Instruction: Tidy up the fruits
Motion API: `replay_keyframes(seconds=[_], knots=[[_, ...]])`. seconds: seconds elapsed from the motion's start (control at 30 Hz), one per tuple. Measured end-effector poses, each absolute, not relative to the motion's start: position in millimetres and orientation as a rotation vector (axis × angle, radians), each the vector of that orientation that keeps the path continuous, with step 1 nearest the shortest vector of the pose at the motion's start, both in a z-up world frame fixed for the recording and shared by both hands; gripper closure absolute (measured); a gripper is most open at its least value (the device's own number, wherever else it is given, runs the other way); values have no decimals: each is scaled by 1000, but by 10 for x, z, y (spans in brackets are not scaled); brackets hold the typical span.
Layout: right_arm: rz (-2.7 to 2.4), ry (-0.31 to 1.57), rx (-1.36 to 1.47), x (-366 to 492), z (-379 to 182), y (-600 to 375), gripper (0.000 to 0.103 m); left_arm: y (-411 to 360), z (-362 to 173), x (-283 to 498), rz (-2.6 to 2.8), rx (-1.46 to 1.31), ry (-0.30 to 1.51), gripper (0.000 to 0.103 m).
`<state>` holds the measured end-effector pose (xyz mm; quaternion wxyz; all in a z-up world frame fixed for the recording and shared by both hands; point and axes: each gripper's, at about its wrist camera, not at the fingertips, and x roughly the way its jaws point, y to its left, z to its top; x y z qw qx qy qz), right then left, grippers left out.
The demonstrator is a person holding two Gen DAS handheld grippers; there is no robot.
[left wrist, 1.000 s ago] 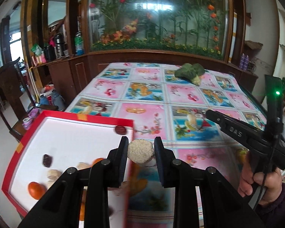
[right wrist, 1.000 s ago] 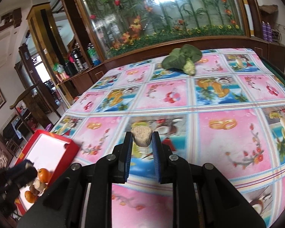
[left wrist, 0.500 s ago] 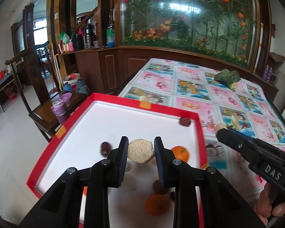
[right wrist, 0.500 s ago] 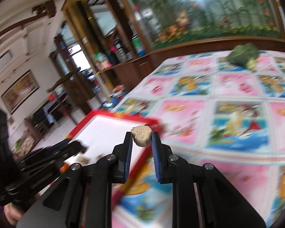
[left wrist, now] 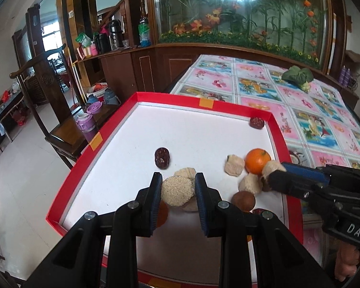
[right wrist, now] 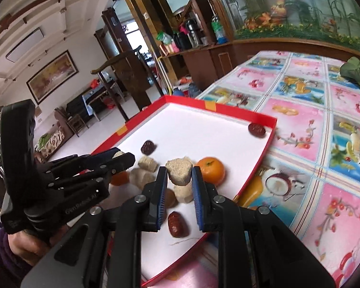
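Note:
A red tray [left wrist: 278, 129] with a white floor holds an orange [left wrist: 258, 160], dark dates [left wrist: 162, 158], several beige pieces [left wrist: 234, 165] and a brown round fruit [left wrist: 243, 200]. My left gripper [left wrist: 178, 180] hangs low over the tray's near half, shut on a grainy beige piece [left wrist: 177, 192]. From the right comes my right gripper [left wrist: 272, 169], shut on a smaller beige piece [left wrist: 270, 165] beside the orange. In the right wrist view the right gripper [right wrist: 179, 171] clamps that beige piece [right wrist: 180, 169] above the tray [right wrist: 264, 153]; the left gripper [right wrist: 122, 157] is at its left.
The tray lies at the left end of a table under a pink and blue picture cloth [left wrist: 307, 110]. A green leafy vegetable [left wrist: 297, 76] rests at the far end. A wooden chair [left wrist: 60, 110] stands just left of the tray, and a hand [right wrist: 28, 244] holds the left gripper.
Both grippers have swung left from over the tablecloth to over the tray and come closer together. Each still clamps its beige piece.

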<state>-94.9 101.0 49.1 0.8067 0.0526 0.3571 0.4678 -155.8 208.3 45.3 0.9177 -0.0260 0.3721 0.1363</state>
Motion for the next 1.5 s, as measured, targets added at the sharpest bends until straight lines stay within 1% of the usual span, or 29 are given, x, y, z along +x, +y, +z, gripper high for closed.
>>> replay_keyframes(seconds=[0.1, 0.27, 0.47, 0.6, 0.7, 0.73, 0.77, 0.8, 0.83, 0.9, 0.93, 1.03, 1.13, 1.2, 1.3, 1.37, 1.43, 1.5], knots=[[1035, 827, 91, -927, 421, 1090, 80, 2065, 444, -1555, 282, -47, 769, 76], [1054, 834, 68, -1001, 414, 1111, 80, 2044, 449, -1556, 288, -42, 770, 76], [1040, 894, 43, -993, 333, 1146, 80, 2027, 457, -1541, 303, -43, 775, 76], [1018, 917, 35, -969, 301, 1129, 78, 2004, 470, -1547, 305, -47, 773, 74], [1007, 914, 31, -965, 302, 1117, 74, 1976, 519, -1583, 308, -39, 752, 63], [1005, 906, 32, -971, 310, 1103, 72, 1968, 551, -1610, 313, -36, 738, 57], [1005, 899, 33, -973, 323, 1101, 69, 1965, 571, -1626, 317, -37, 730, 50], [1001, 884, 34, -980, 341, 1079, 66, 1960, 610, -1660, 323, -39, 715, 48], [999, 871, 39, -978, 355, 1060, 65, 1951, 651, -1699, 329, -38, 697, 45], [993, 840, 53, -992, 391, 1013, 64, 1934, 710, -1754, 342, -33, 673, 40], [988, 821, 60, -999, 414, 988, 64, 1917, 746, -1800, 348, -32, 659, 36], [960, 766, 81, -1032, 479, 901, 63, 1872, 832, -1900, 356, -32, 626, 32], [924, 720, 97, -1087, 531, 833, 55, 1796, 942, -2028, 366, -24, 586, 23], [901, 697, 100, -1165, 552, 779, 52, 1755, 1004, -2115, 370, -23, 562, 22], [885, 675, 115, -1326, 573, 695, 51, 1681, 1090, -2223, 394, -20, 538, 18], [877, 670, 142, -1409, 588, 634, 50, 1618, 1138, -2324, 443, -6, 515, 11], [871, 665, 150, -1491, 616, 579, 50, 1528, 1206, -2456, 442, 16, 464, 6], [859, 643, 146, -1600, 689, 514, 50, 1477, 1252, -2515, 417, 22, 465, 4]])
